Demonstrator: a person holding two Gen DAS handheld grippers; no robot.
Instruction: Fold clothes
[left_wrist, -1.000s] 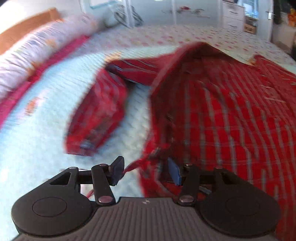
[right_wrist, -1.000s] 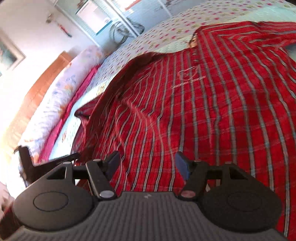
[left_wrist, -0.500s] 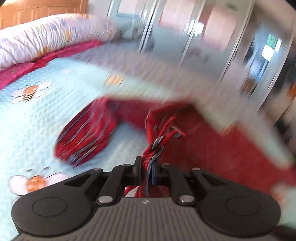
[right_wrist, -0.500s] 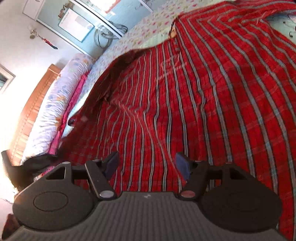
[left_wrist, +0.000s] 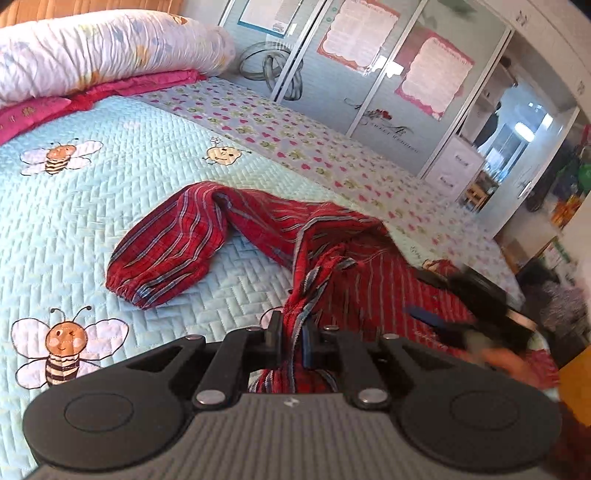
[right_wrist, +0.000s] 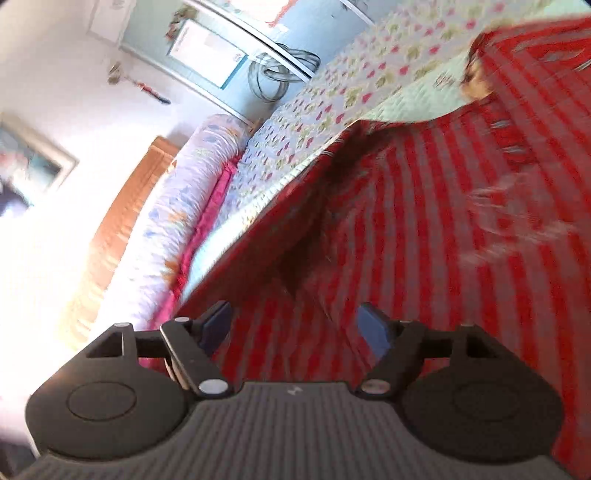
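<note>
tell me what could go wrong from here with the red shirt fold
1. The left gripper pinches only a narrow bunched edge of the red plaid shirt; a hard pull could slip it free.
2. The sleeve lies curled on the quilt and may drag or twist under the fold.
3. The right gripper, jaws open and just widening with nothing pinched between them, shows blurred over the cloth; it might grab too many layers.
</note>
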